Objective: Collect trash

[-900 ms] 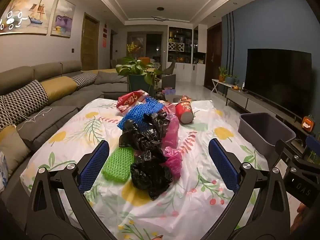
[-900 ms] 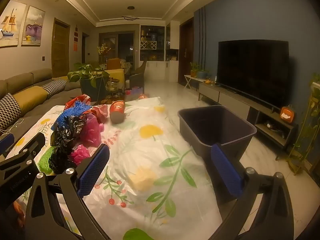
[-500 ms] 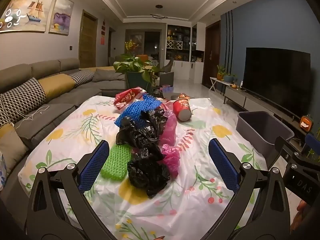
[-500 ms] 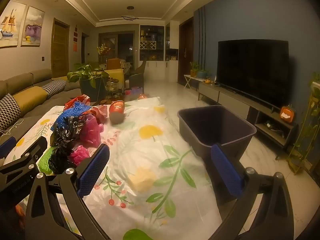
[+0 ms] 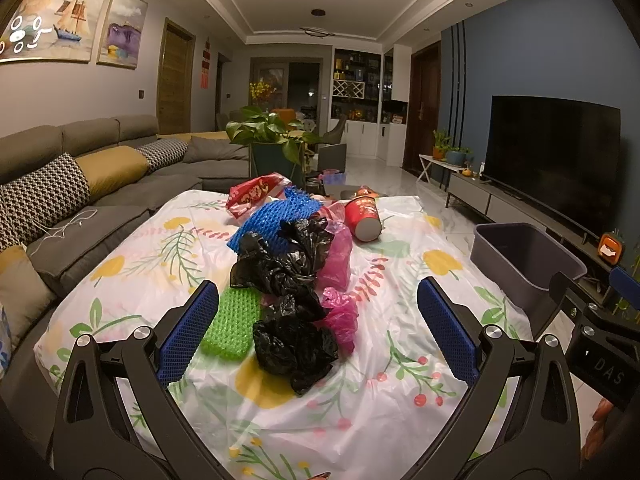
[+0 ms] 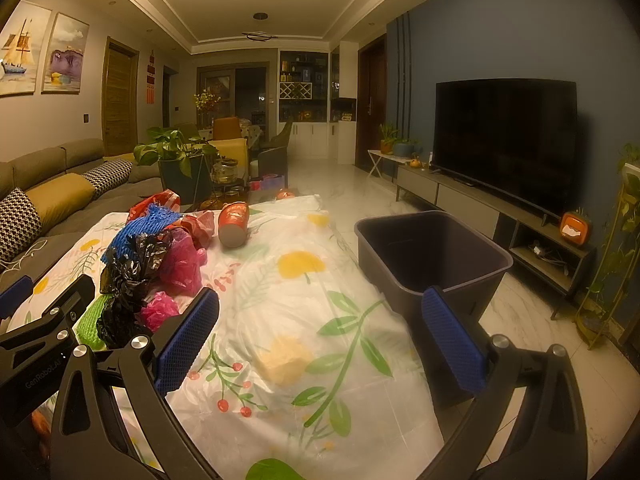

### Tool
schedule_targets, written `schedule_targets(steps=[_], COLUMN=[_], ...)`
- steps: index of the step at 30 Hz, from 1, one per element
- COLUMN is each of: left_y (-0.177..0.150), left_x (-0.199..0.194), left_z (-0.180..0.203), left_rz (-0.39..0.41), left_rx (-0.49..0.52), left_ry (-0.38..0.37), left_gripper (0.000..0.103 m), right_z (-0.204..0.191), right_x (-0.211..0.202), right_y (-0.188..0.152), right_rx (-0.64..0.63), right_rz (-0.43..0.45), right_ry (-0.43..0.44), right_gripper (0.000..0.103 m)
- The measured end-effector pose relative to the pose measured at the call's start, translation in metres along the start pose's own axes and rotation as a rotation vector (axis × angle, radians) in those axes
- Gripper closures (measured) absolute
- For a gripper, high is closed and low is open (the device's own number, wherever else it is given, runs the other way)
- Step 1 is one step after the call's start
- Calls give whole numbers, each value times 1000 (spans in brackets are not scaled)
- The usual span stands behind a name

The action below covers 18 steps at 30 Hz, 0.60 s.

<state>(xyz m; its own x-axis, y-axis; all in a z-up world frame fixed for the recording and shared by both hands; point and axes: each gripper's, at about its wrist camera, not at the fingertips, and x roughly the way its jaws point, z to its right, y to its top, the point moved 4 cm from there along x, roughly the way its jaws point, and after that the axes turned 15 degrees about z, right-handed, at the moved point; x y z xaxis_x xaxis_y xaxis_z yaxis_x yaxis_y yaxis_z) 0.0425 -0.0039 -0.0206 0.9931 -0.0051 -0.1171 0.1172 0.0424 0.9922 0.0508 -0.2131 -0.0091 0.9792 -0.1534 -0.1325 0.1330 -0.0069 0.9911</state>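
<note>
A heap of trash lies on the flower-print tablecloth [image 5: 384, 360]: black plastic bags [image 5: 294, 346], pink bags [image 5: 340, 316], a green foam net [image 5: 232, 324], a blue foam net [image 5: 272, 216], a red snack bag [image 5: 256, 194] and a tipped red cup [image 5: 362, 218]. My left gripper [image 5: 318, 292] hangs open just short of the nearest black bag, with nothing between its blue pads. My right gripper [image 6: 320, 300] is open over bare cloth, between the heap [image 6: 160, 264] and the empty dark grey bin [image 6: 384, 272] beside the table's right edge.
A grey sofa [image 5: 100, 184] runs along the left. A potted plant [image 5: 272, 136] stands behind the table. The TV [image 6: 504, 140] on its low cabinet lines the right wall, with tiled floor [image 6: 520, 312] between it and the bin.
The left wrist view has drawn back slightly, so the heap looks a little farther off. The right gripper has stayed still. Both grippers remain open.
</note>
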Motion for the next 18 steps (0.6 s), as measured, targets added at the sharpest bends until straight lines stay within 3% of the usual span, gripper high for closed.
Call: schedule_targets(steps=[18], left_y=[0], left_x=[0], left_z=[-1], left_rz=[-1], left_rx=[-3], left_ry=[-1], left_gripper=[5], right_z=[2], right_x=[-1], right_y=[0], right_rx=[2], right_rz=[1], right_ry=[0], right_gripper=[5])
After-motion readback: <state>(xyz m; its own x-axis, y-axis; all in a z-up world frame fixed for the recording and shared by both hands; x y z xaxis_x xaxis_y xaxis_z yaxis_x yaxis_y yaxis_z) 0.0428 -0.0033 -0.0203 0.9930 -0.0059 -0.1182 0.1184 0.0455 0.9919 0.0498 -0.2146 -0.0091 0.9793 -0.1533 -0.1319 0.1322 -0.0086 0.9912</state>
